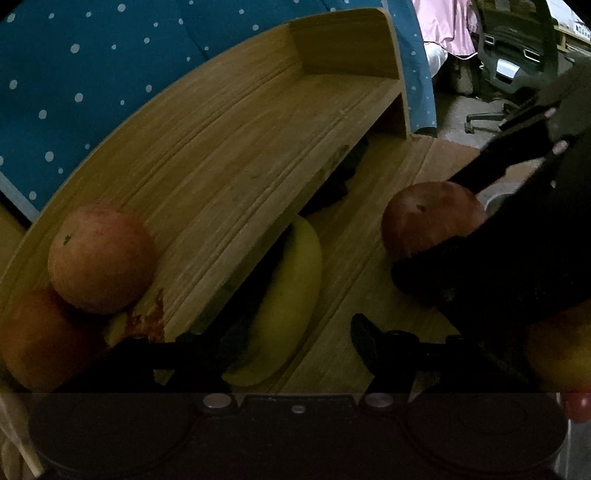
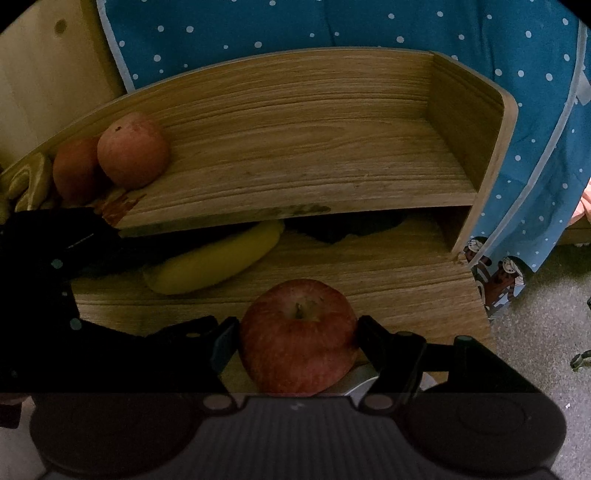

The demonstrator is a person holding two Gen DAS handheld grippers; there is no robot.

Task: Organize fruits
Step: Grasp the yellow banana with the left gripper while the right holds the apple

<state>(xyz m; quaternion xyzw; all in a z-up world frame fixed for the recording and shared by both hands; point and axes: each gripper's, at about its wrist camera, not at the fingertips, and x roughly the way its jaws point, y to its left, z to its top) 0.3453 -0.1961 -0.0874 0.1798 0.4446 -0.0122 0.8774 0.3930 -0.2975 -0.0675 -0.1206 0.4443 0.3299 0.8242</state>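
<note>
Rack: two-tier wooden shelf (image 2: 295, 147); curved back wall, upper tier across the middle of the right wrist view, lower tier beneath it. In the left wrist view it runs diagonally from lower left to upper right.
Upper tier, left end: pale red apple (image 2: 133, 149) touching an orange fruit (image 2: 74, 170) on its left. Same pair at lower left of the left wrist view, apple above, orange below at the frame edge.
Stain: reddish patch (image 2: 118, 206) on the front lip of the upper tier, just below the pale apple.
Lower tier: banana (image 2: 214, 260) lying flat, its far end tucked under the upper tier's front edge. A dark object sits further back in shadow; cannot identify.
Right gripper (image 2: 297, 343): jaws part-open, fingers pressed on either side of a dark red apple (image 2: 297, 336), stem up. Apple is at lower centre of the frame, over the front edge of the lower tier.
Same apple, left wrist view: right of centre, black finger of the right gripper against it.
Left gripper (image 1: 280, 339): jaws about half open, fingers (image 1: 364, 332) standing either side of the banana's near end. Contact with the peel cannot be told; the left finger is lost in shadow.
Backdrop: blue fabric with white dots (image 2: 332, 26) behind the rack.
Floor: grey carpet (image 2: 546, 314), right edge of frame.
</note>
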